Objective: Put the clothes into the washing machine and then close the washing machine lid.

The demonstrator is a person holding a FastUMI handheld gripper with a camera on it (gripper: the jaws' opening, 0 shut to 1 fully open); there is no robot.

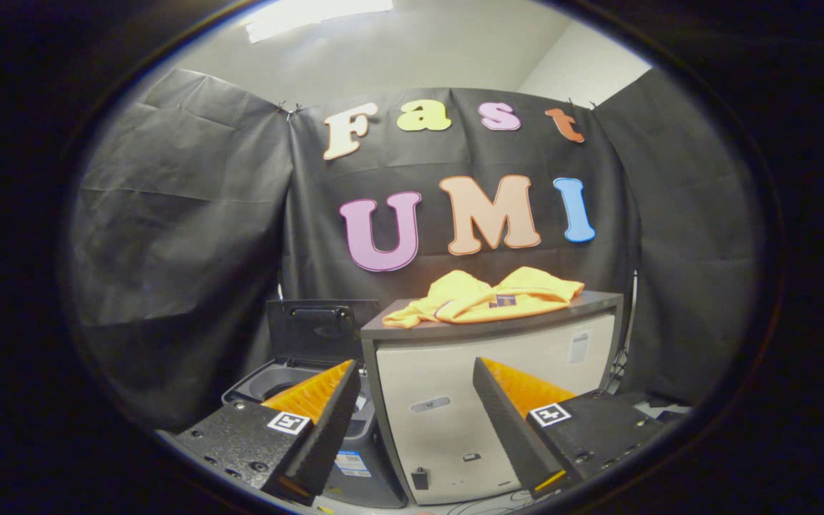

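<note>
A crumpled yellow garment (491, 297) lies on the dark top of a white cabinet (498, 386), well beyond my fingers. To the left of the cabinet stands the washing machine (290, 383), its dark lid (315, 330) raised upright and its tub partly showing behind my left finger. My gripper (415, 393) is open, with nothing between its fingers; through the gap I see the cabinet's white front. The fingers sit lower than the cabinet top and apart from the garment.
Black cloth walls close the booth behind and on both sides. The cabinet's front carries a small handle or latch (420, 478) low down. Its dark top edge (383, 330) juts out just right of the washer's raised lid.
</note>
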